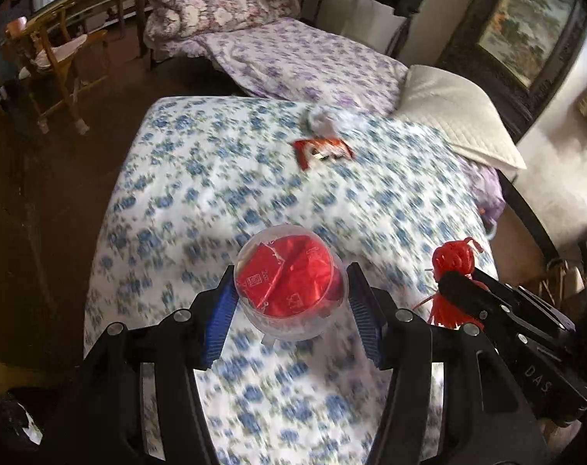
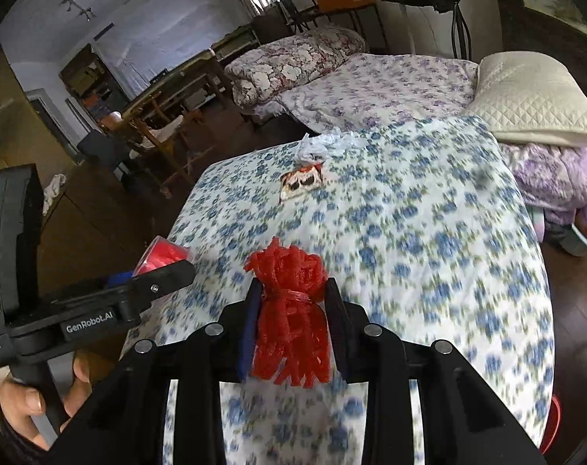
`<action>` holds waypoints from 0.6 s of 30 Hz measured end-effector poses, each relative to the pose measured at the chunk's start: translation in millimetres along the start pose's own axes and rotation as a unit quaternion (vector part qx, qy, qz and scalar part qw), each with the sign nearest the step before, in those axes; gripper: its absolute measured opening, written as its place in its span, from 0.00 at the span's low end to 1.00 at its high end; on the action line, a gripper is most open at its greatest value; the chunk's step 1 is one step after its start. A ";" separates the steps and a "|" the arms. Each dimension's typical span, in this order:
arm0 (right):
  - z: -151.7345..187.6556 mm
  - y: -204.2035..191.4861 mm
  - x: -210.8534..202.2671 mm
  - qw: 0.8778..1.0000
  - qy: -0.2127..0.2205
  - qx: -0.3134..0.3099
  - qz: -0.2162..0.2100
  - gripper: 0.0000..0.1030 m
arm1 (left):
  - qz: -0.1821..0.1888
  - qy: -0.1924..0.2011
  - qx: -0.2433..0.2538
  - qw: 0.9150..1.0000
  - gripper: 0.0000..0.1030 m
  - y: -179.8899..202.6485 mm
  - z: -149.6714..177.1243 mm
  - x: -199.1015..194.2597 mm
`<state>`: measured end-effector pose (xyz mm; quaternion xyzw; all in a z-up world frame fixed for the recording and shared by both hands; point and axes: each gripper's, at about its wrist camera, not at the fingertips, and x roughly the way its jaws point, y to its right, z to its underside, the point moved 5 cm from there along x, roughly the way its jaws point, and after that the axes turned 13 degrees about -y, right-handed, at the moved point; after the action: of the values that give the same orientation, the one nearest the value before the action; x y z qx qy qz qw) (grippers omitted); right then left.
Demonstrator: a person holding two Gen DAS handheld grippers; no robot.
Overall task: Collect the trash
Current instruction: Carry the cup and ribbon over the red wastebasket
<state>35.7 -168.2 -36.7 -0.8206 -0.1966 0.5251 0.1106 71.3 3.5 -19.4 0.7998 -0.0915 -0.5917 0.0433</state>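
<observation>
Left hand-held gripper (image 1: 291, 302) clamps clear plastic cup (image 1: 291, 290) stuffed with red wrappers, held above bed (image 1: 200, 193); thin wall, light, likely to buckle, so grip sides gently. Right hand-held gripper (image 2: 291, 312) pinches red mesh net bundle (image 2: 289, 310) at tied waist; soft, springy, weightless. Farther on blue-floral sheet: flat red-white wrapper (image 1: 323, 152), slippery foil, take by edge; beyond it, crumpled white plastic bag (image 1: 324, 121), limp.
</observation>
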 end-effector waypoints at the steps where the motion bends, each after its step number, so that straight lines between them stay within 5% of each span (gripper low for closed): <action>1: 6.2 3.0 -5.1 1.000 0.003 0.004 -0.001 0.31 | 0.001 0.001 0.005 1.000 0.54 4.1 2.5 -1.6; 10: 72.3 68.5 -72.0 0.997 0.046 0.049 0.026 0.31 | 0.012 0.000 0.099 0.995 0.54 85.0 31.0 -10.7; 18: 150.0 171.8 -131.3 0.986 0.074 0.128 0.077 0.31 | 0.035 -0.022 0.223 0.974 0.54 205.8 70.0 -0.3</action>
<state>-113.3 -383.8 -59.5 -0.8491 -0.0557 0.4903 0.1884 -15.1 -195.3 -3.4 0.7726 -0.2498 -0.5717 -0.1176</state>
